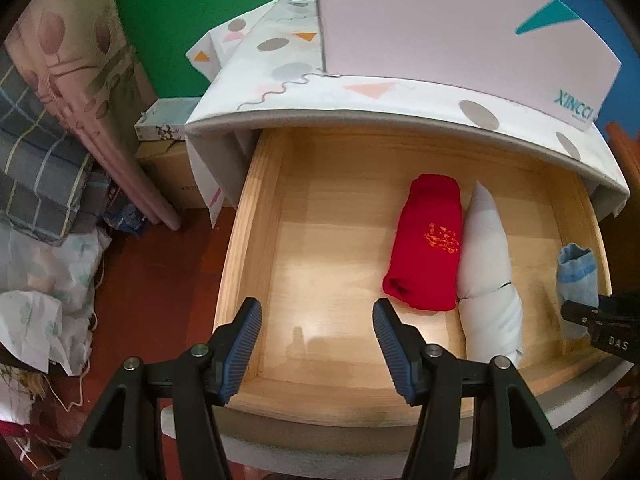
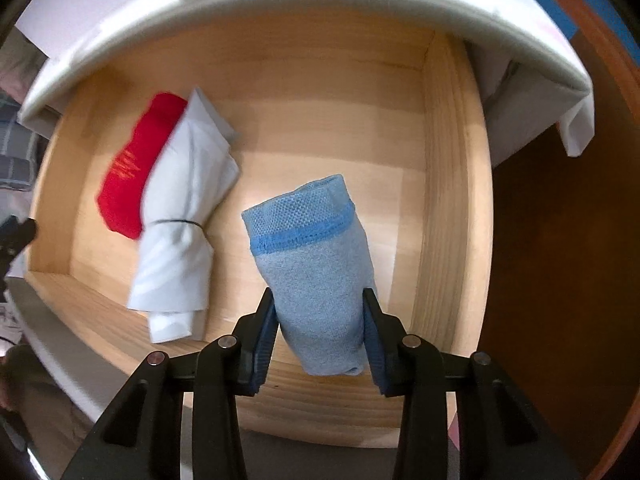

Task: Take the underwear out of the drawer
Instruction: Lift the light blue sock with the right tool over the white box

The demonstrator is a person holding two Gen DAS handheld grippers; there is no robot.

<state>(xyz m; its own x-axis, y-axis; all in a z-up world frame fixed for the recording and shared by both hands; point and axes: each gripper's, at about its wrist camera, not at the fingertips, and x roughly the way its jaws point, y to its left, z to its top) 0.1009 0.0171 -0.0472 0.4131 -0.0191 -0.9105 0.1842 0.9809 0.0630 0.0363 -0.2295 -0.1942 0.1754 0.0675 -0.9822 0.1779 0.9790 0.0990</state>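
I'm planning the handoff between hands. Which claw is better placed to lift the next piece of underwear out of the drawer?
Right. The right claw already has its pads on both sides of the blue roll. The left claw is open over bare wood at the drawer front, clear of the red roll and white roll.

Drawer [image 1: 256, 216] left half bare; red roll [image 1: 428, 244], white roll [image 1: 486, 264] touching, fill right-centre; cabinet top [image 1: 400, 108] overhangs rear.

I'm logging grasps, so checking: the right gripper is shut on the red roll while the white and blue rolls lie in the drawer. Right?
Not quite. The right wrist view shows the right gripper shut on the blue roll; the red roll and white roll lie in the drawer.
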